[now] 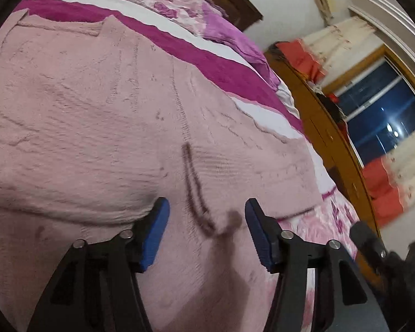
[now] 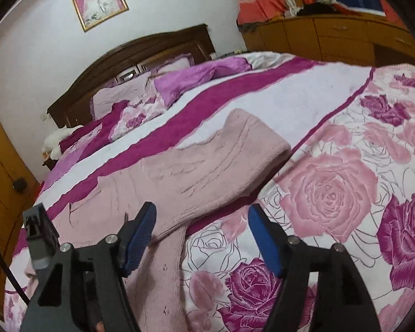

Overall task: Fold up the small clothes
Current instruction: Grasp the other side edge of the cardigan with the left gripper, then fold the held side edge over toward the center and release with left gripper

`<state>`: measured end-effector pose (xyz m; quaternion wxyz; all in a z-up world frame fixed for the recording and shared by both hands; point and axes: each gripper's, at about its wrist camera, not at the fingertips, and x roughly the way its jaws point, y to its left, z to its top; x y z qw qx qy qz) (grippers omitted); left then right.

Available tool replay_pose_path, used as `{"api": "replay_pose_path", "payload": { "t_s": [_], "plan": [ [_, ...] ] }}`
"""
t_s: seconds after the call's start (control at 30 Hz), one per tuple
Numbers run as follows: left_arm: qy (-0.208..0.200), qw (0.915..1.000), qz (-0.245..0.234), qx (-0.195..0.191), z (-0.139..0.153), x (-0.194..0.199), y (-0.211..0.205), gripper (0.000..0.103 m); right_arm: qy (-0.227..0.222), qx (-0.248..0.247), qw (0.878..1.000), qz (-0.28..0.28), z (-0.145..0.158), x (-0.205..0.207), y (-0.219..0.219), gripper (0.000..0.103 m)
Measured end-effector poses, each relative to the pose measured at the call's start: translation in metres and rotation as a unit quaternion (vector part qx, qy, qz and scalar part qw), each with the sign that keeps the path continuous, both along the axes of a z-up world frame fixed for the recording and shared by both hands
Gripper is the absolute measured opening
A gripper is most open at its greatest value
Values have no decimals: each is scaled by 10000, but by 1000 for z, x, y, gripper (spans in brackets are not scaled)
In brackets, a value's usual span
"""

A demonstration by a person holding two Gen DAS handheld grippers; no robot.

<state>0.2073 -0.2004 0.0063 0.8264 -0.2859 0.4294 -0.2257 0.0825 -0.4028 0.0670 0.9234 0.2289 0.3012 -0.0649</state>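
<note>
A pale pink knit sweater (image 1: 96, 116) lies spread on the bed and fills most of the left wrist view, with a dark loop (image 1: 195, 191) near its lower edge. My left gripper (image 1: 207, 215) is open just above the sweater, holding nothing. In the right wrist view the sweater (image 2: 196, 171) lies across the bedspread with one sleeve stretched toward the far right. My right gripper (image 2: 202, 221) is open over the sweater's near edge and the floral bedspread, holding nothing.
The bed has a floral pink and magenta bedspread (image 2: 345, 179), pillows (image 2: 130, 102) and a dark wooden headboard (image 2: 152, 47). A wooden cabinet (image 2: 332, 36) and a curtained window (image 1: 379, 110) stand beyond the bed. The left gripper's body (image 2: 38, 238) shows at the left.
</note>
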Motion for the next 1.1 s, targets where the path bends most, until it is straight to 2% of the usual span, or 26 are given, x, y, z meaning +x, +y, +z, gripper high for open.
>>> {"api": "replay_pose_path", "payload": {
  "t_s": [0.03, 0.07, 0.1, 0.17, 0.2, 0.23, 0.3, 0.4, 0.5, 0.6, 0.67, 0.73, 0.8, 0.83, 1.03, 1.1],
  "plan": [
    [1, 10000, 12, 33, 0, 3, -5, 34, -38, 219, 9997, -78, -1, 5, -6, 73],
    [19, 9999, 4, 103, 0, 8, -11, 27, -95, 396, 9990, -208, -3, 4, -13, 73],
    [78, 9998, -4, 161, -1, 11, -17, 0, -84, 531, 9978, -399, -9, 6, -21, 73],
    [324, 9993, -47, 177, -5, 18, -24, 0, 80, 607, 9968, -517, -14, 13, -26, 73],
    [284, 9994, -51, 199, -4, 20, -25, 0, 133, 628, 9965, -542, -16, 15, -28, 73],
    [161, 9993, -59, 332, 2, 18, -27, 0, 151, 618, 9963, -573, -16, 15, -30, 73],
    [-202, 9958, -136, 880, 20, 8, -36, 0, 147, 508, 9965, -650, -10, 16, -35, 73],
    [-755, 9810, -270, 1766, 51, -9, -46, 0, 39, 247, 9960, -852, 2, 16, -44, 73],
    [-1240, 9581, -355, 2559, 79, -23, -56, 0, 310, 252, 9948, -939, -9, 19, -44, 73],
    [-1598, 9370, -355, 3087, 98, -35, -58, 0, 442, 609, 9941, -777, -19, 22, -40, 73],
    [-1676, 9316, -325, 3210, 108, -40, -46, 0, 384, 781, 9938, -690, -20, 23, -34, 73],
    [-1610, 9328, -254, 3214, 114, -40, -33, 0, 332, 749, 9946, -635, -18, 25, -27, 73],
    [-1445, 9408, -218, 3060, 118, -40, -15, 0, 378, 592, 9954, -647, -16, 29, -18, 73],
    [-1408, 9412, -158, 3066, 121, -41, -6, 0, 405, 535, 9957, -639, -16, 31, -14, 73],
    [-1447, 9361, 123, 3202, 124, -48, 40, 0, 518, 603, 9967, -151, -19, 44, 15, 73],
    [-1413, 9349, 209, 3248, 121, -48, 57, 0, 489, 369, 9981, 108, -17, 47, 30, 73]
  ]
}}
